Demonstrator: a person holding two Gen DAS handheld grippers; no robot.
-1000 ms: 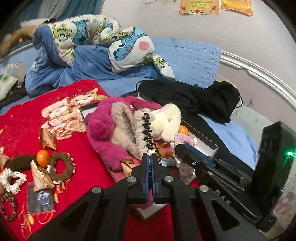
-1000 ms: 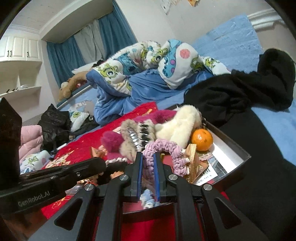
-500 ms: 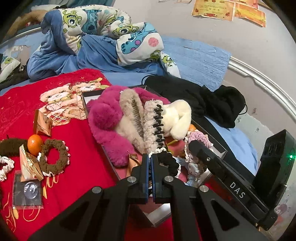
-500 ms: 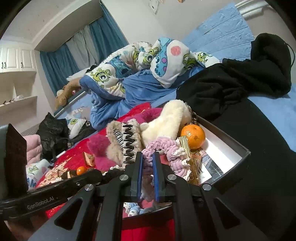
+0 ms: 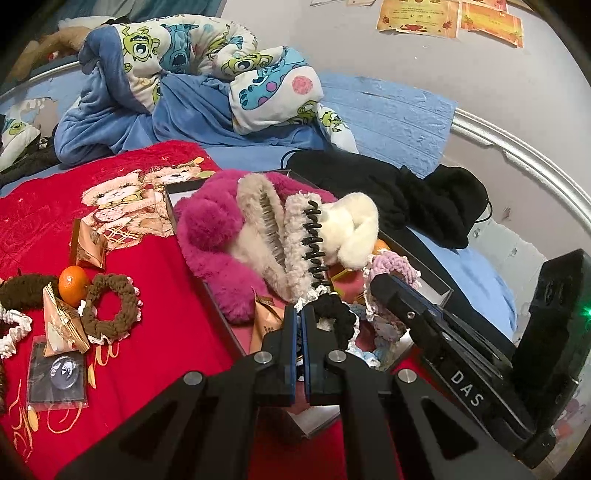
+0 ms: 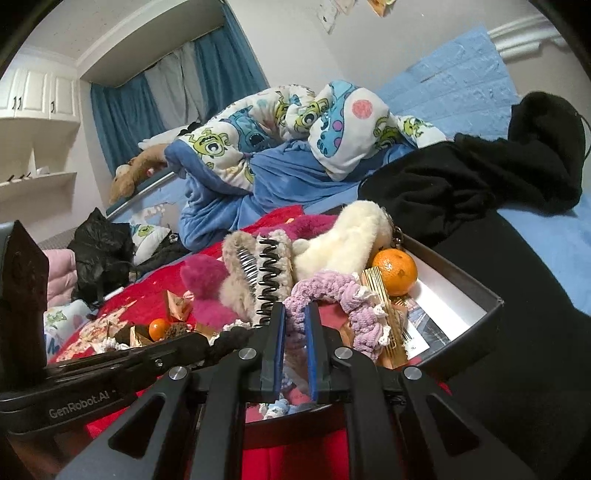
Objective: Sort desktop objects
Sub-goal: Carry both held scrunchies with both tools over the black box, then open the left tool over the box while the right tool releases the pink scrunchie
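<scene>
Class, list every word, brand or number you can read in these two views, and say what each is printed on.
"DAS": on the right gripper, seen from the left wrist.
"GenRobot.AI": on the left gripper, seen from the right wrist.
Wall certificates: print too small to read.
Snack packets: print blurred.

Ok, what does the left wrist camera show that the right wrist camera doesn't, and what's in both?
Only the left wrist view shows the brown scrunchie lying flat on the red blanket, the clear packet near it, and the certificates on the wall.

Only the right wrist view shows the blue curtains, the white cupboards and the black bag.

Both show the box piled with fluffy hair clips, the lilac scrunchie between the right gripper fingers, the black scrunchie at the left gripper, and the cartoon duvet.
</scene>
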